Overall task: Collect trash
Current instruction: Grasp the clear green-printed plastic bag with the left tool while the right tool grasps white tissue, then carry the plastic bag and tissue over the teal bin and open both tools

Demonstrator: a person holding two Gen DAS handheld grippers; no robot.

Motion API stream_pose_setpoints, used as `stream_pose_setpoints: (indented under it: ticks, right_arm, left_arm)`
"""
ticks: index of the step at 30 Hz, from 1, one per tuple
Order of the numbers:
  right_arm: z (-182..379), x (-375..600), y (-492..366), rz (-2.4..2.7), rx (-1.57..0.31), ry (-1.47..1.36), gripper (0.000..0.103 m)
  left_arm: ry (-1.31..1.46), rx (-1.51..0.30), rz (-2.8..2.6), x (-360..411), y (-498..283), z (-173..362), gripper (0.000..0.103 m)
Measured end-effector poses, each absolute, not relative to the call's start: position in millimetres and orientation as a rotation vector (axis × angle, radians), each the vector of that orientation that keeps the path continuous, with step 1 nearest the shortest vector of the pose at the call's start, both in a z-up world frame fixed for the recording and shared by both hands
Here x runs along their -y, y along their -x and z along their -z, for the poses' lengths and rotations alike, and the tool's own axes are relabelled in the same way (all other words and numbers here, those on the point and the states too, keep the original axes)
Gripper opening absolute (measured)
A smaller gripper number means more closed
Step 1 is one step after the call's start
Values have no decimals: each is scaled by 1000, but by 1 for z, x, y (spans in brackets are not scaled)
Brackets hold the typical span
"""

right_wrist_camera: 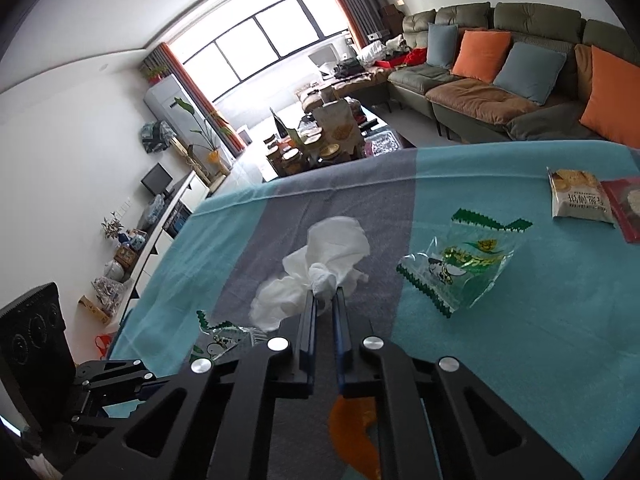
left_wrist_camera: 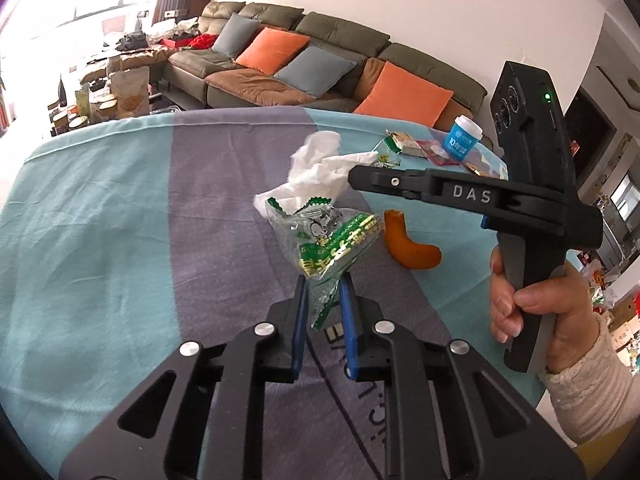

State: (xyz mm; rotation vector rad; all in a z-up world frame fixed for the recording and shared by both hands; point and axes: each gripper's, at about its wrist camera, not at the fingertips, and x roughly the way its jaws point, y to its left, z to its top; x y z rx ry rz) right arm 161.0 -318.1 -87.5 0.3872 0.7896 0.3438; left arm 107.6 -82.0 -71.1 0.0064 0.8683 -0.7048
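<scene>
On the table cloth (left_wrist_camera: pixel 100 208) an orange peel (left_wrist_camera: pixel 412 246) was seen to the right of the left tongs (left_wrist_camera: pixel 323 280), and a blue paper cup (left_wrist_camera: pixel 464 138) stood far right beside some packets (right_wrist_camera: pixel 578 196). A second green wrapper (right_wrist_camera: pixel 460 270) lay flat, right of the right tongs (right_wrist_camera: pixel 324 294). Nothing was seen in the way of either tongs.

The green wrapper (left_wrist_camera: pixel 328 240) was held clenched by the left tongs, lifted above the cloth, its long side pointing up and away. The white tissue (right_wrist_camera: pixel 320 268) was pinched at its twisted middle by the right tongs, its loose ends spread far and left, just beyond the wrapper.
</scene>
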Motion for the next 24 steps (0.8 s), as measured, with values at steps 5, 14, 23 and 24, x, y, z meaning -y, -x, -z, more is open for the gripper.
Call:
stream_pose_setpoints:
  ticks: [5,14,23,24]
  right_arm:
    - [80,319,-153,-357,-758,-401,4]
    - [64,312,-140,-392,-714,-410,4]
    - [50,301,-127,-440,-683,-415,4]
    - [49,299,-126,-448,-681,-418,4]
  left_arm:
    - [-8,-841,678,67,-98,64,16]
    - [15,-821,619,35,-85,57,16]
    - [40,-813,576,5,-70,55,16]
    - [41,-813,572,4,-70,55,16]
